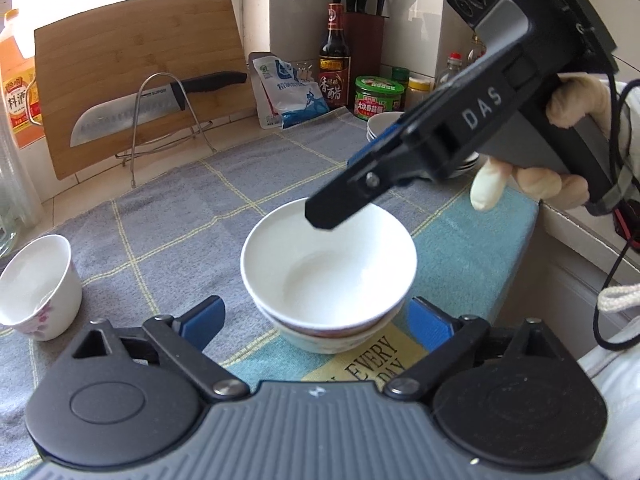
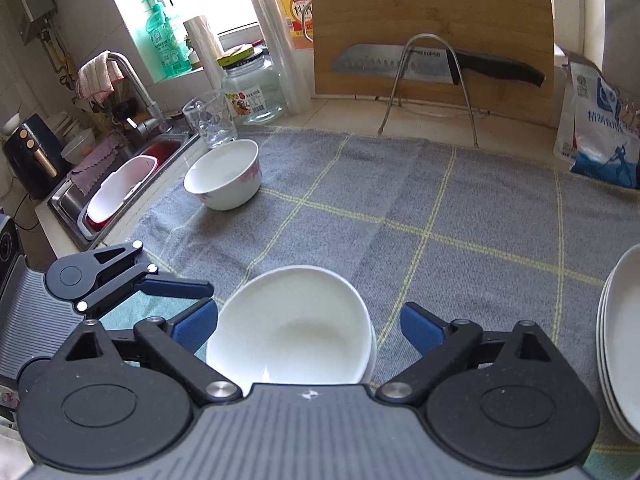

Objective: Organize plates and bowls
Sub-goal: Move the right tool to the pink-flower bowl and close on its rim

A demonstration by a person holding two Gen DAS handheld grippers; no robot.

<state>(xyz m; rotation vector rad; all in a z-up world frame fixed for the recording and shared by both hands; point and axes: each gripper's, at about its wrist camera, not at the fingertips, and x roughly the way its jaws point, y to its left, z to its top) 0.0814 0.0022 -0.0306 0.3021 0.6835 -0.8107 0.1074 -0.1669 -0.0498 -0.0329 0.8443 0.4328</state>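
A white bowl [image 1: 328, 268] sits nested in another bowl on the checked cloth [image 1: 168, 208]. My left gripper [image 1: 316, 320] is open, its blue pads on either side of the stack's near side, apart from it. My right gripper [image 2: 310, 326] is open above the same stack [image 2: 296, 332]; it shows from the side in the left wrist view [image 1: 344, 200], its finger over the far rim. A flowered white bowl [image 2: 224, 174] stands alone at the cloth's left; it also shows in the left wrist view [image 1: 36, 288]. Stacked white plates [image 2: 620, 336] lie at the right.
A cutting board [image 2: 432, 28] with a knife [image 2: 420, 66] on a wire rack stands at the back. A glass [image 2: 210, 122], a jar and a sink [image 2: 120, 184] are at the left. Sauce bottles, jars and a salt bag [image 1: 284, 92] line the back wall.
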